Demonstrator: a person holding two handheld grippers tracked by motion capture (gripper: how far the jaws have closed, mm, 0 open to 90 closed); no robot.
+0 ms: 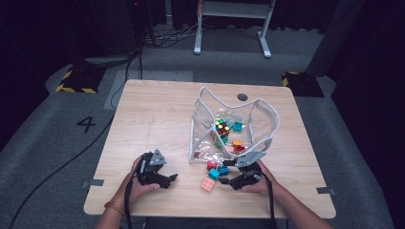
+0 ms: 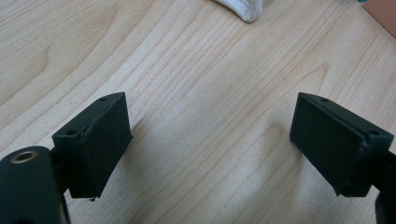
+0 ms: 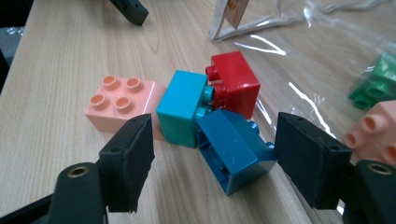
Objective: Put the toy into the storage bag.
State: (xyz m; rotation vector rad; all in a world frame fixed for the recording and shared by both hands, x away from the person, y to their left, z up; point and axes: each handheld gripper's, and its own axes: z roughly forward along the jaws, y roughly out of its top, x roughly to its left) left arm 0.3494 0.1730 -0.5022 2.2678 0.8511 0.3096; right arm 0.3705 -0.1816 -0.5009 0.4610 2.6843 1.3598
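Note:
Several toy bricks lie at the mouth of a clear plastic bag. In the right gripper view a pink brick, a turquoise one, a red one and a dark blue one sit close together on the wood. My right gripper stands open with the dark blue brick between its jaws, and the left pad is clear of it. From above, the right gripper points left at this cluster. My left gripper is open over bare wood, also seen at the table's front left.
The wooden table has a round hole near its far edge. Inside the bag lie a puzzle cube, a green brick and another pink brick. The bag's white trim lies just ahead of the left gripper.

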